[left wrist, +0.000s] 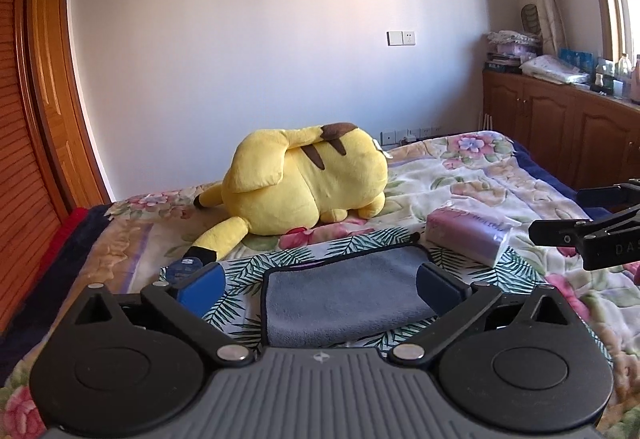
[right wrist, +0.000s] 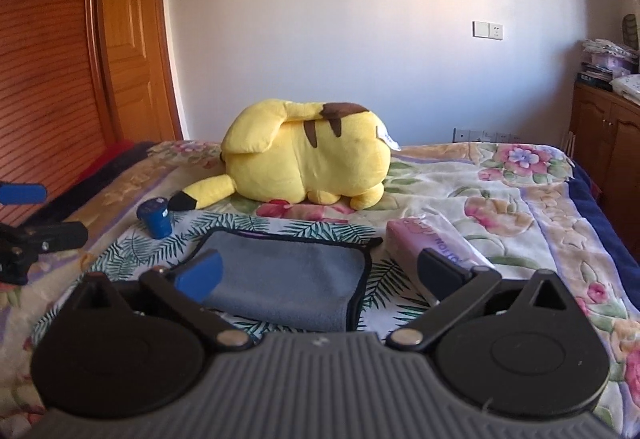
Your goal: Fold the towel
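While flat, grey towel, seemingly folded

Bed: leaf-print cloth, yellow plush, tissue pack, blue cup.

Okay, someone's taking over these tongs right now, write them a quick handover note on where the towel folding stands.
Left tongs: open, holding nothing, poised low over the gray towel.
Right tongs: open, holding nothing, also facing the towel from slightly further right.
Towel: lies on the leaf-print cloth on the bed, already doubled over, with a thick folded edge toward the cameras and black trim on the other sides.
Nearby: tissue pack to its right, small blue cup to its left, yellow plush behind.
Done: at least one fold seems made.
Left: judge whether another fold is wanted; if so, grip the two near corners.
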Demonstrator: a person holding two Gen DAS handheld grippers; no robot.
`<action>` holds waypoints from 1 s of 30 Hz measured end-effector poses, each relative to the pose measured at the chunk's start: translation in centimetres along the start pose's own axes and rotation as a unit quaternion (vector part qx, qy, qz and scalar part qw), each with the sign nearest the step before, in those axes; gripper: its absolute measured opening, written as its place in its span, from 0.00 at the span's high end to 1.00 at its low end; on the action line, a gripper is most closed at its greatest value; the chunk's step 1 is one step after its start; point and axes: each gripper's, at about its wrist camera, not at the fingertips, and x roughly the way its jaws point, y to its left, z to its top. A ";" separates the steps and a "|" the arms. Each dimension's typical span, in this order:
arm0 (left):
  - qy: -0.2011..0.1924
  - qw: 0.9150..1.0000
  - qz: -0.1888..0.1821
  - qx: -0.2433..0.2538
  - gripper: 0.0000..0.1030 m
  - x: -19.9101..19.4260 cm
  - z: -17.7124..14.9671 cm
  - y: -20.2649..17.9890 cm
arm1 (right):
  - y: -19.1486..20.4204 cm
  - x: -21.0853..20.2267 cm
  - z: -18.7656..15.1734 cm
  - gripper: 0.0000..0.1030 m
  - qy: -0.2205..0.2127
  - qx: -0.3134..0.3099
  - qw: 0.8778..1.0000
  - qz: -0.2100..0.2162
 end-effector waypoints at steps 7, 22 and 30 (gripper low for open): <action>-0.009 1.000 -0.001 -0.008 0.00 -3.7 0.2 -0.8 | 0.5 -3.2 0.4 0.00 -0.010 0.002 1.000 0.000; 0.001 0.999 -0.002 -0.040 0.00 -7.7 -3.6 -2.0 | 2.7 -7.4 -2.5 0.00 -0.013 0.005 1.000 0.005; 0.018 0.999 0.003 -0.034 0.00 -8.0 -7.0 -2.2 | 3.7 -8.1 -4.9 0.00 -0.003 0.005 1.000 0.010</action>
